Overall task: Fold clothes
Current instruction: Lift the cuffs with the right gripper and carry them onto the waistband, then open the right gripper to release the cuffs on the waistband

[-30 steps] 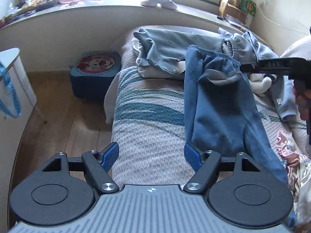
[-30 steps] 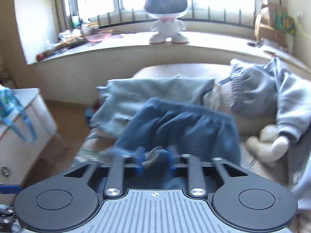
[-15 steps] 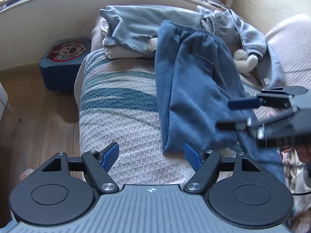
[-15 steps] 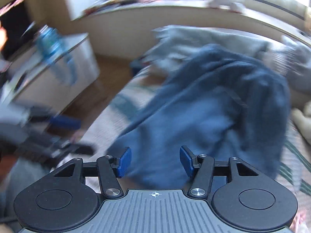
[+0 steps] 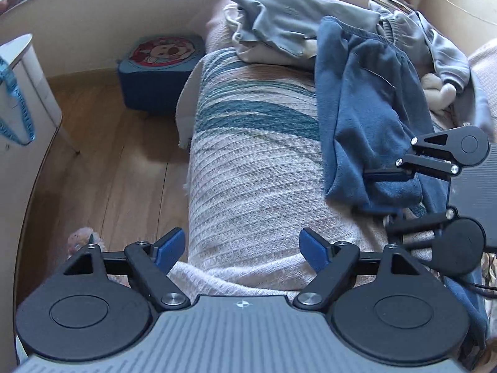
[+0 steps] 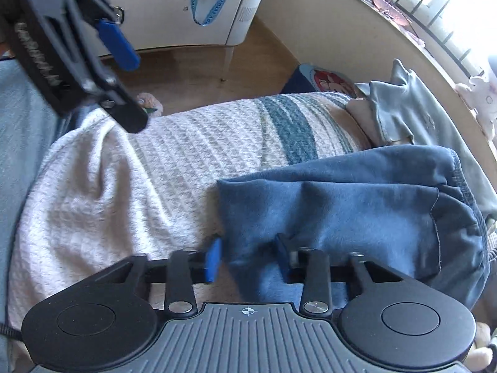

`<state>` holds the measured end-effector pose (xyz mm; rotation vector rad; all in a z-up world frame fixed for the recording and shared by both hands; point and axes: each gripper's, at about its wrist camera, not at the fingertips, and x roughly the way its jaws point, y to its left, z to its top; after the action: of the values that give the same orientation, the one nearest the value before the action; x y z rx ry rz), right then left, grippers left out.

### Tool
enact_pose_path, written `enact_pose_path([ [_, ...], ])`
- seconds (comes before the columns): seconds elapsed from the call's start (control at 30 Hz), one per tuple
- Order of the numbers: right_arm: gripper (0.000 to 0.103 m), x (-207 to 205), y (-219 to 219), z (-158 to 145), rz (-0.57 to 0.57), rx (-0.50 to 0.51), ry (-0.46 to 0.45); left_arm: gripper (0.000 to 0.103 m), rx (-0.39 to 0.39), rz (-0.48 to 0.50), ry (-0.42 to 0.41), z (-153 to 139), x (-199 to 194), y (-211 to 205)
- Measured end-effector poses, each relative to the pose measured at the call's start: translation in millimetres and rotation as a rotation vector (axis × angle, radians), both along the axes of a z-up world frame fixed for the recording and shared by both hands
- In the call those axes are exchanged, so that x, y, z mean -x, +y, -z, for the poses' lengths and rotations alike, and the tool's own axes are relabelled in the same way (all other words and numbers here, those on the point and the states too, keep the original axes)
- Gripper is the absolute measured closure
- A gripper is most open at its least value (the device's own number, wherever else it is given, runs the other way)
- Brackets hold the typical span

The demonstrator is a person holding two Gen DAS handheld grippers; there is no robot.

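The blue sweatpants (image 5: 363, 115) are lying lengthwise on the bed (image 5: 248, 171), their long axis running from the elastic waistband at the far end, near the window ledge, back toward the person, and the near edge of the cloth is sitting right between the fingers of the right gripper (image 6: 248, 256). Those fingers are partly closed around the soft fold without clearly pinching it; the blue pads are standing either side of the fabric with a gap showing, so whether cloth is actually held I cannot tell. The left gripper (image 5: 242, 251) is hanging wide open over the bare bedspread, holding nothing, with the sweatpants lying forward and to its right, well apart from its fingers. So the right hand is plainly the nearer one, and the coming move probably turns on it closing on that near hem and carrying it up along the garment's length toward the waistband. The sweatpants look like thick, fleecy, limp cotton, bunched and doubled at the near end; the bedspread is a ribbed, waffle-textured knit in cream with teal bands. A pale grey garment (image 5: 298, 28) is lying crumpled beyond the waistband.
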<state>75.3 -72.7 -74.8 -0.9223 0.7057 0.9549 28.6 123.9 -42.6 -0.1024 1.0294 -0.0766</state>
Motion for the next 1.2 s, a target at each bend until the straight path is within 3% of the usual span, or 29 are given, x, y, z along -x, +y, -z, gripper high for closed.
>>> enact_pose_path([
  [0.07, 0.092, 0, 0, 0, 0.013, -0.005, 0.003, 0.024, 0.005, 0.002, -0.002, 0, 1, 0],
  [0.13, 0.098, 3, -1, -2, 0.018, -0.012, 0.001, 0.024, 0.002, 0.012, -0.012, -2, 3, -2],
  [0.3, 0.099, 10, -2, -18, 0.003, -0.042, 0.045, 0.024, 0.007, 0.008, -0.03, -7, 9, 0],
  [0.53, 0.099, 38, -8, -58, -0.062, -0.117, 0.278, 0.024, -0.003, -0.02, -0.069, -22, 23, 5],
  [0.67, 0.099, 63, -9, -59, -0.091, -0.142, 0.421, 0.024, -0.013, -0.029, -0.089, -28, 32, 6],
  [0.97, 0.098, 84, -1, -9, -0.035, -0.074, 0.46, 0.024, -0.02, -0.03, -0.086, -28, 44, 4],
  [1.2, 0.095, 85, -3, -17, -0.001, -0.117, 0.444, 0.023, -0.022, -0.028, -0.093, -30, 45, 2],
])
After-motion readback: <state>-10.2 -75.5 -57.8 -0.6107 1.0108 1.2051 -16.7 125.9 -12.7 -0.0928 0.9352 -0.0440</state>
